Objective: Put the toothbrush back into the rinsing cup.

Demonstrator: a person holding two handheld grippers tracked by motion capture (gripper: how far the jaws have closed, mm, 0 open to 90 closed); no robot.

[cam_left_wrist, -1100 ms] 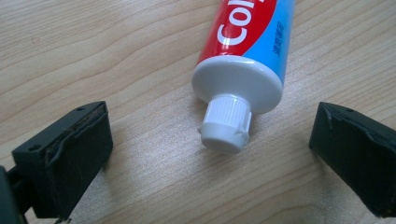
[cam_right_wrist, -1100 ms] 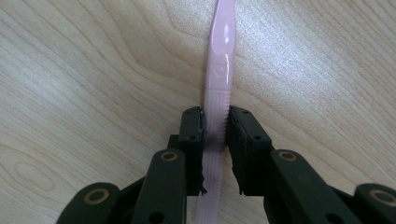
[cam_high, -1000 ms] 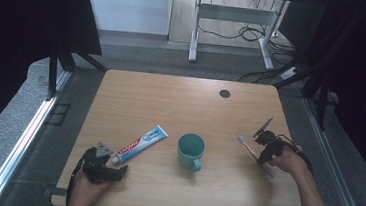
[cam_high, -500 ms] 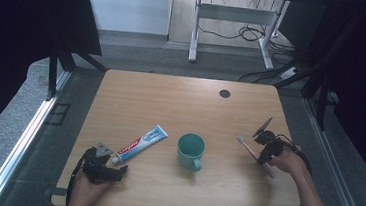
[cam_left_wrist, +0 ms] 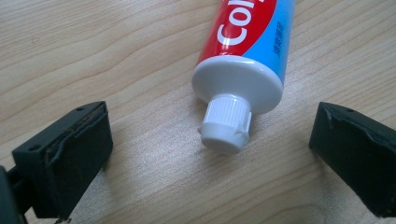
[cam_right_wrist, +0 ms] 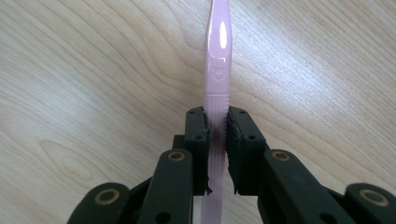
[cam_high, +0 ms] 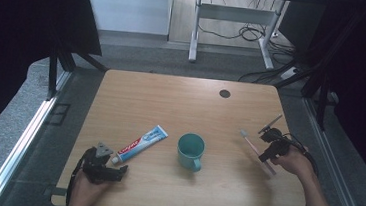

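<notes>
A red, white and blue toothpaste tube [cam_high: 141, 142] lies on the wooden table [cam_high: 171, 102] at front left, its white cap [cam_left_wrist: 225, 125] pointing at my left gripper [cam_high: 115, 166]. That gripper [cam_left_wrist: 210, 154] is open, with one jaw on each side of the cap and touching nothing. A pink toothbrush [cam_high: 255, 148] lies at the right. My right gripper [cam_high: 267, 151] is shut on the toothbrush handle [cam_right_wrist: 218, 88], and in the right gripper view the brush runs straight away between the jaws. A teal mug [cam_high: 190, 151] stands upright in the middle, between the two.
A dark round grommet [cam_high: 225, 93] sits near the table's far edge. A metal desk frame and cables [cam_high: 238, 22] stand on the floor beyond. A person's hands come in at the front corners, close to the table's front edge.
</notes>
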